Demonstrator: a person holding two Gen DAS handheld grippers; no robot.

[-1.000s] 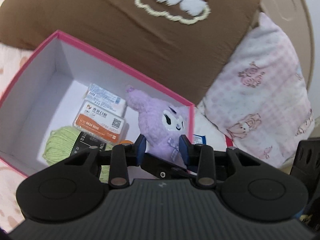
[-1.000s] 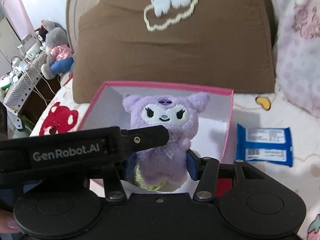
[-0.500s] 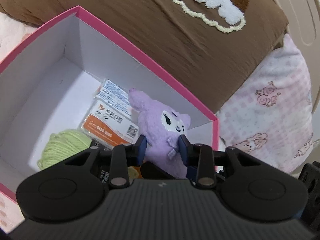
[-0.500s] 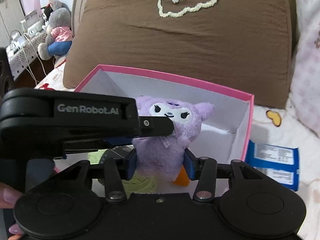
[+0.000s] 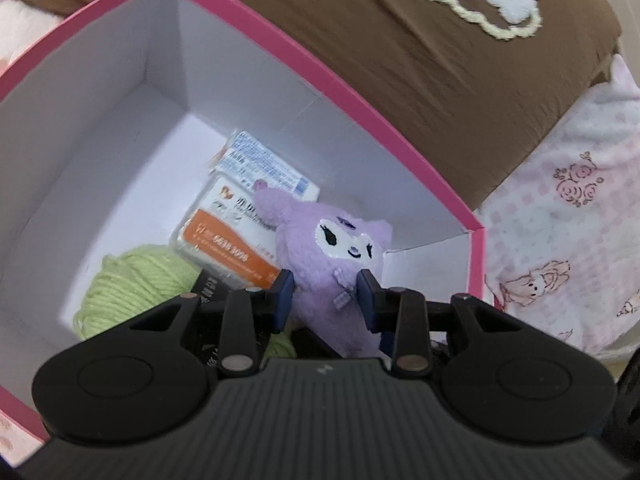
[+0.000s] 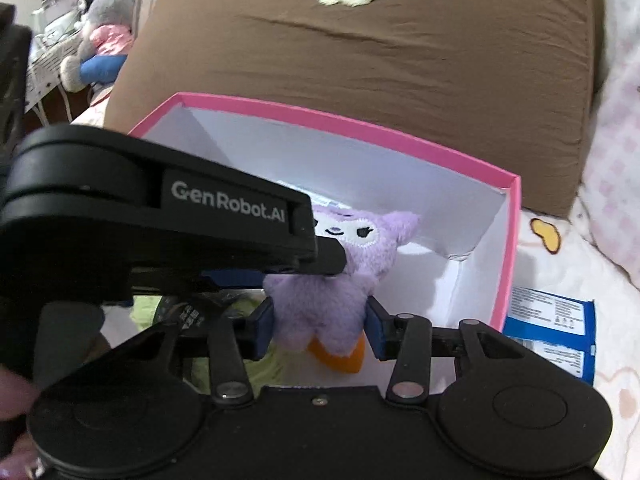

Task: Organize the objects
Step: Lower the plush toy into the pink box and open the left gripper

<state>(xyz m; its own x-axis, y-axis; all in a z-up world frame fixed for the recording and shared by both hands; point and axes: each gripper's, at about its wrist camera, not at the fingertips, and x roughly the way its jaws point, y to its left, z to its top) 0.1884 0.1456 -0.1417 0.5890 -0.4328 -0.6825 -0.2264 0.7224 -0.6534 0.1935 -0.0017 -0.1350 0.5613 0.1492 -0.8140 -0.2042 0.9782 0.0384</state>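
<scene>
A purple plush (image 5: 332,248) with a white face hangs low inside the pink-rimmed white box (image 5: 280,46). My left gripper (image 5: 326,292) is shut on its body, blue pads pressing both sides. My right gripper (image 6: 320,320) is shut on the same plush (image 6: 360,240) lower down, near its feet. In the right wrist view, the left gripper's black finger (image 6: 328,256) crosses in front of the plush's face. Green yarn (image 5: 132,280), an orange-and-white packet (image 5: 224,240) and a blue-printed packet (image 5: 268,164) lie on the box floor. An orange object (image 6: 340,354) shows under the plush.
A brown pillow (image 6: 400,60) with a cloud patch lies right behind the box. A pink patterned pillow (image 5: 560,220) is to its right. A blue packet (image 6: 548,332) lies on the bedsheet outside the box's right wall. A grey stuffed toy (image 6: 104,4) sits far left.
Both grippers have sunk with the purple plush from above the rim down into the box. The box now fills more of both views.
</scene>
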